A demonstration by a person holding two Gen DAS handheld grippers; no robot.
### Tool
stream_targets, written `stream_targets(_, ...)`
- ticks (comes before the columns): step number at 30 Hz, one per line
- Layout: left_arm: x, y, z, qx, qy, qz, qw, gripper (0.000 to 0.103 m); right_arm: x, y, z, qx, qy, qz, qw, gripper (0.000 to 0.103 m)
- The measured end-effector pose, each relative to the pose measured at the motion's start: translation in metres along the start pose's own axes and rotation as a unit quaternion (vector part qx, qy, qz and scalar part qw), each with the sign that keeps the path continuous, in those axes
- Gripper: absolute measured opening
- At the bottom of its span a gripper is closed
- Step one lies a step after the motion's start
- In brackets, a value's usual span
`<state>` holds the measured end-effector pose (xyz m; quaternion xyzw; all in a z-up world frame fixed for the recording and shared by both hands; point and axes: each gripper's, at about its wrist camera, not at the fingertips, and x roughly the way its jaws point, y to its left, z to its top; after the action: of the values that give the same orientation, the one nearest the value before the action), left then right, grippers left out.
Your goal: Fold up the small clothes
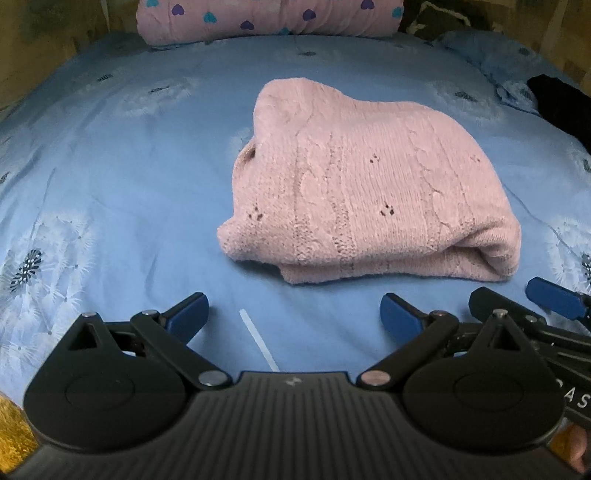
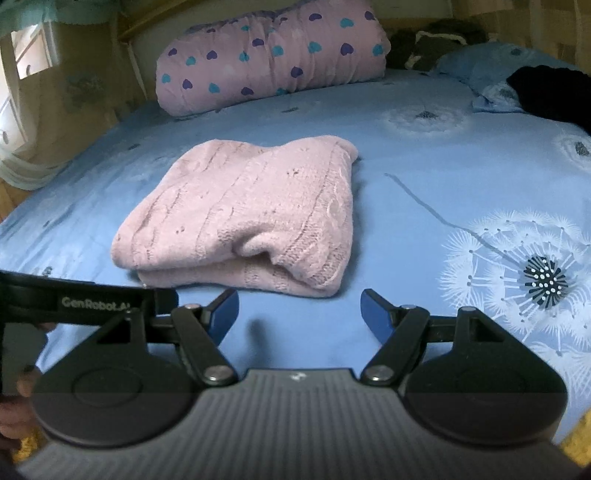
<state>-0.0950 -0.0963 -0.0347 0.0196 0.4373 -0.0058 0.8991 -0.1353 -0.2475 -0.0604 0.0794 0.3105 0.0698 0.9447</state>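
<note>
A pink cable-knit sweater lies folded into a compact stack on the blue bed sheet; it also shows in the right wrist view. My left gripper is open and empty, a short way in front of the sweater's near edge. My right gripper is open and empty, just in front of the sweater's near folded edge. The right gripper's blue fingertip shows at the right edge of the left wrist view.
A rolled pink blanket with hearts lies at the head of the bed, also in the right wrist view. A black garment lies at the right, near a blue pillow. A thin white strip lies on the sheet.
</note>
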Motion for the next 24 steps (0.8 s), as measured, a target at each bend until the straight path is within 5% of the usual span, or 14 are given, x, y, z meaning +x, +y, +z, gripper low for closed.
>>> stream_targets(24, -0.0005, -0.0038, -0.0037, 0.009, -0.006, 0.003, 0.9999, 0.101, 0.0007, -0.0015, -0.0011, 0.005, 0.001, 0.003, 1.000, 0.074)
